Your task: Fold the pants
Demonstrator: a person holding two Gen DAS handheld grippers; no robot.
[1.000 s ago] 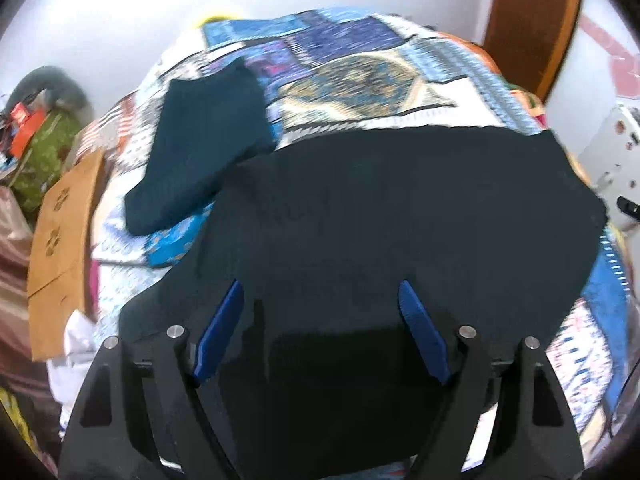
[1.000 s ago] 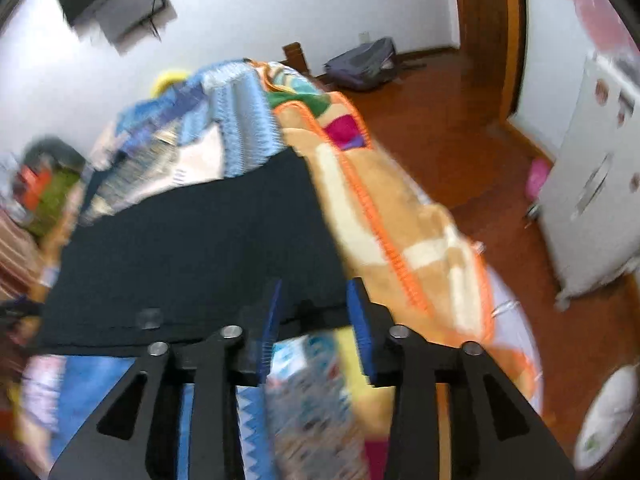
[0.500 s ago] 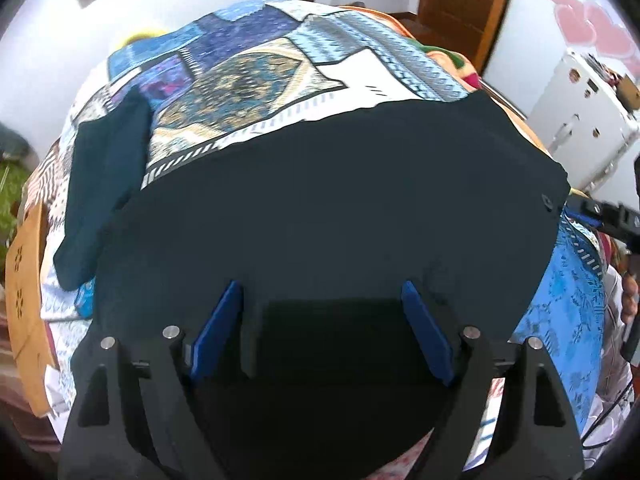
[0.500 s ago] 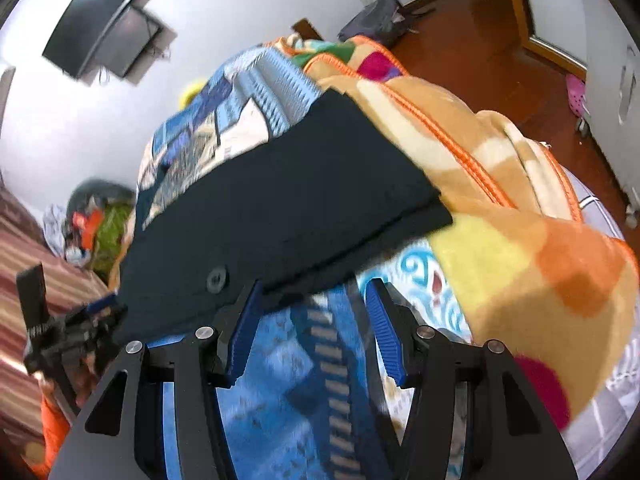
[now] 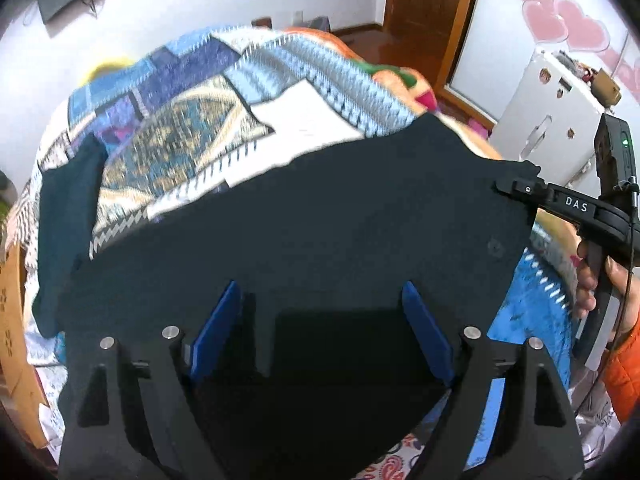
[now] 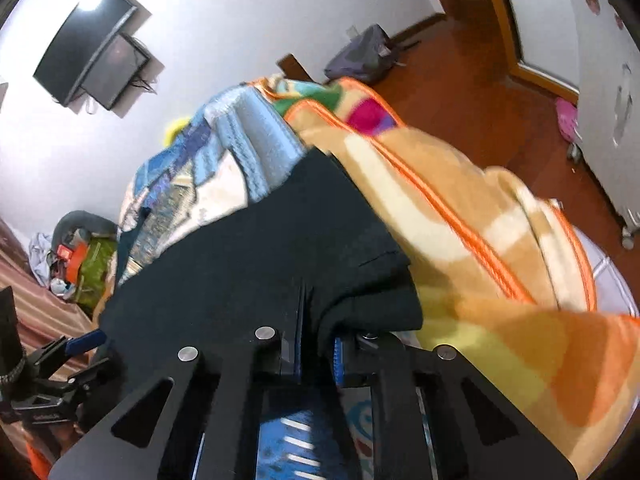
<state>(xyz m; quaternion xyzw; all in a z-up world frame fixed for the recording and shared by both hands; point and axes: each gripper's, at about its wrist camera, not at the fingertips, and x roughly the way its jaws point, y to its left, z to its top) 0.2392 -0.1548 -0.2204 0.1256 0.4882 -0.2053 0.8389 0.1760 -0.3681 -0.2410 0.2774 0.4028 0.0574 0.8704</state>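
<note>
Bed's covered in a patchwork quilt [image 5: 192,128] with an orange blanket [image 6: 480,248] bunched along one side, TV [image 6: 86,40] up on the white wall. Black pants [image 5: 320,220] lie flat across the near end of the bed. Left gripper [image 5: 320,320] hovers wide open over them, holding nothing. Right gripper [image 6: 316,344] is pinched onto the pants' corner by the blanket.
</note>
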